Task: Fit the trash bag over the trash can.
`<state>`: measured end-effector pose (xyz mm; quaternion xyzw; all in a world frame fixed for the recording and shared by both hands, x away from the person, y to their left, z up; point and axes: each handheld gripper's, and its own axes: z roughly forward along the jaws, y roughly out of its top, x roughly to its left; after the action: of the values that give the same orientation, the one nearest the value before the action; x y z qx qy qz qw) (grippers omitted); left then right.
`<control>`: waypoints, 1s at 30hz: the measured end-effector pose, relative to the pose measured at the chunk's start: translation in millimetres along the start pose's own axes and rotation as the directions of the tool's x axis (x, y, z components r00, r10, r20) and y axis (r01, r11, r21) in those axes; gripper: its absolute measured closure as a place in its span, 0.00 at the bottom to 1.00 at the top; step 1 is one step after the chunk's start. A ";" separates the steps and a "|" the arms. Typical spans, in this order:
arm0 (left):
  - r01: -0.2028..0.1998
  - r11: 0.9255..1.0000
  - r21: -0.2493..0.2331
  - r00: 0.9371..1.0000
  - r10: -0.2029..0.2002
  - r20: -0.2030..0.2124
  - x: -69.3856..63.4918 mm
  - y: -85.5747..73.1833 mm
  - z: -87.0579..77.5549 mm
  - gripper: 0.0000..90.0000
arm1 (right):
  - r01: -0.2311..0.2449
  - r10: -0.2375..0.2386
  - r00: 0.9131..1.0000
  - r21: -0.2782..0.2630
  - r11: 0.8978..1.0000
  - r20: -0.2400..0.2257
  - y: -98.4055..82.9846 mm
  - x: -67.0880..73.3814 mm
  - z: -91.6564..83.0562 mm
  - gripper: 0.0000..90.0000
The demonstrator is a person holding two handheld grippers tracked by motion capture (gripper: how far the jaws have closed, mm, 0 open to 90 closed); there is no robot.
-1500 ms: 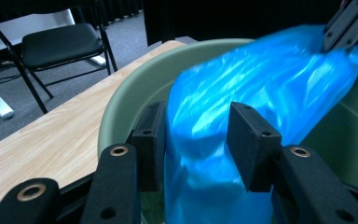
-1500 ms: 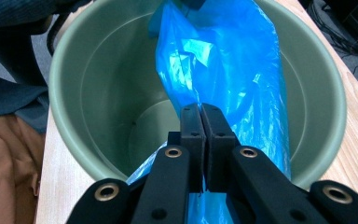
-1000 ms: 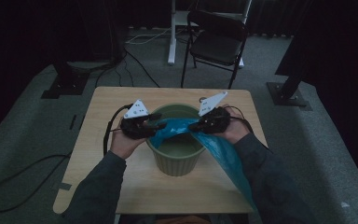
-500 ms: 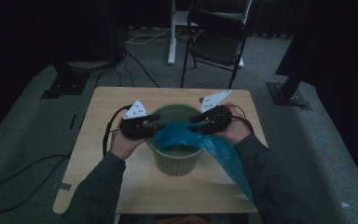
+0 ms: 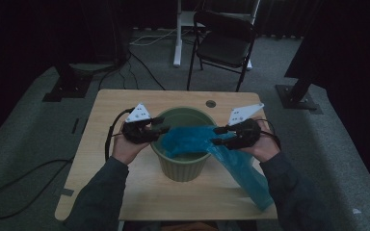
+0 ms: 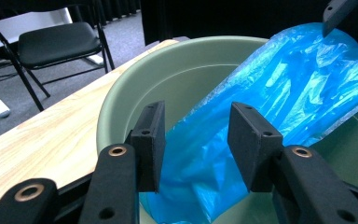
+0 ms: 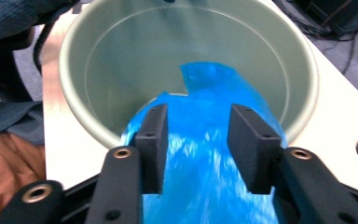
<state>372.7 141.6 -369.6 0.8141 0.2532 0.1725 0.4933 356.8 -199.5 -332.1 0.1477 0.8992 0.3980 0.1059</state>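
Jaws of right gripper just been opening, now apart, blue plastic bag lying between pads untouched. Left gripper jaws spread wide, bag between them, pads not pressing. Green bucket at frame centre on wooden table. Bag's upper end inside bucket, rest draped over right rim, trailing toward lower right table edge. Black chair beyond table, top centre.

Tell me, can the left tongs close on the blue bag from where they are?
Probably yes. The left tongs stand open over the near rim of the green bin, and the blue plastic bag already lies between the pads with nothing in front of it.
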 end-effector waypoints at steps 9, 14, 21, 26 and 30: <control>0.010 1.000 -0.004 1.000 -0.010 -0.006 2.0 -2.2 -3.7 0.63 | -0.024 0.024 0.999 0.010 1.000 0.036 -16.8 18.5 -5.6 0.47; 0.014 1.000 -0.009 1.000 -0.014 -0.008 2.7 -2.4 -4.7 0.63 | -0.032 0.032 0.996 0.002 0.999 0.082 -28.1 28.2 -10.1 0.46; 0.006 1.000 -0.007 1.000 -0.006 -0.001 1.0 -0.5 -4.0 0.63 | -0.036 0.030 0.987 0.036 0.999 0.157 -40.7 39.0 -1.2 0.60; 0.001 1.000 -0.006 1.000 -0.001 0.007 0.1 1.7 -4.3 0.63 | -0.046 0.041 0.988 0.033 0.998 0.152 -38.2 33.2 -4.2 0.88; 0.001 1.000 -0.004 1.000 -0.001 0.013 -0.5 2.7 -4.2 0.63 | -0.043 0.040 0.990 0.021 0.999 0.138 -33.9 28.3 -9.1 0.98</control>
<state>370.7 143.3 -365.2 0.8141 0.2499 0.1674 0.4967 321.5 -217.5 -353.5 0.1948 0.8912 0.3782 0.1576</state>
